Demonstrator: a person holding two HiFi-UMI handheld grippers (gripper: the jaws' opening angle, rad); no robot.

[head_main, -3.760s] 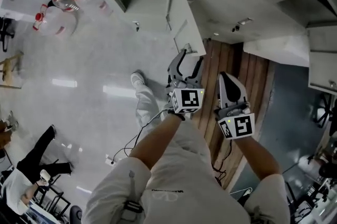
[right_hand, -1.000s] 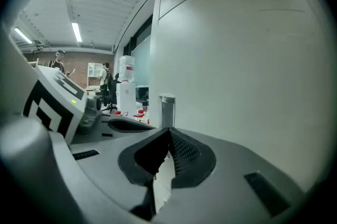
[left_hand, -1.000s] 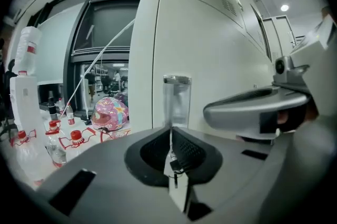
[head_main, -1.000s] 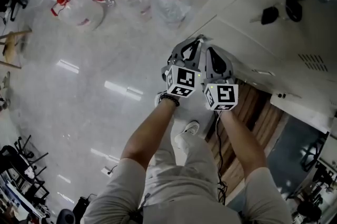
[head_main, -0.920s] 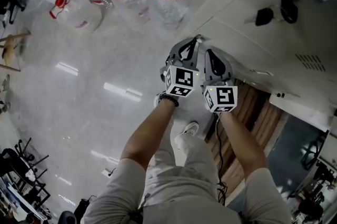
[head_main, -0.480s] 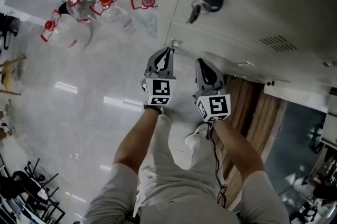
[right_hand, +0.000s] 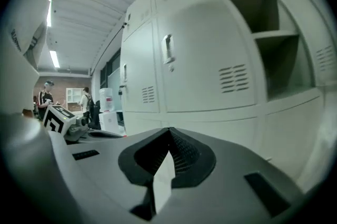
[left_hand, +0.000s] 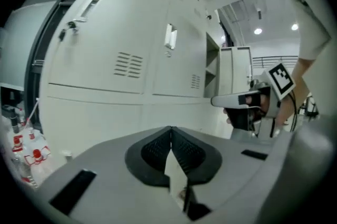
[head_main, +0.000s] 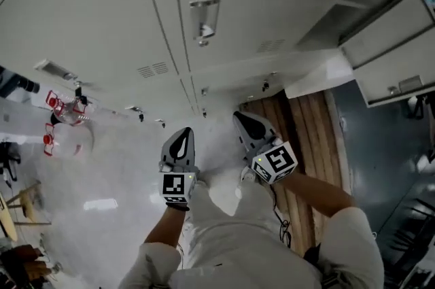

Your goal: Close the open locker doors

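My left gripper (head_main: 183,134), just clenched, holds nothing; my right gripper (head_main: 242,120) is likewise clenched, empty. Right gripper view shows open locker (right_hand: 269,28) upper right; left gripper view, bottles (left_hand: 22,145) lower left.

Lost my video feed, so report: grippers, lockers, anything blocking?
Shut and empty: left gripper, right gripper; left just closed. One locker compartment open at right. Nothing seen blocking.

Left gripper (head_main: 183,134): grey shell tapering to a point; black ribbed pads (left_hand: 156,150) inside.
Left cube (head_main: 175,187): white, black square markers, behind the gripper.
Right gripper (head_main: 240,117): same grey shell.
Right cube (head_main: 274,162): matching markers, small green light at one corner.
Top (head_main: 353,247): pale, short-sleeved.
Trousers (head_main: 231,219): pale.
Cable (head_main: 276,211): thin, dark, below the right cube.
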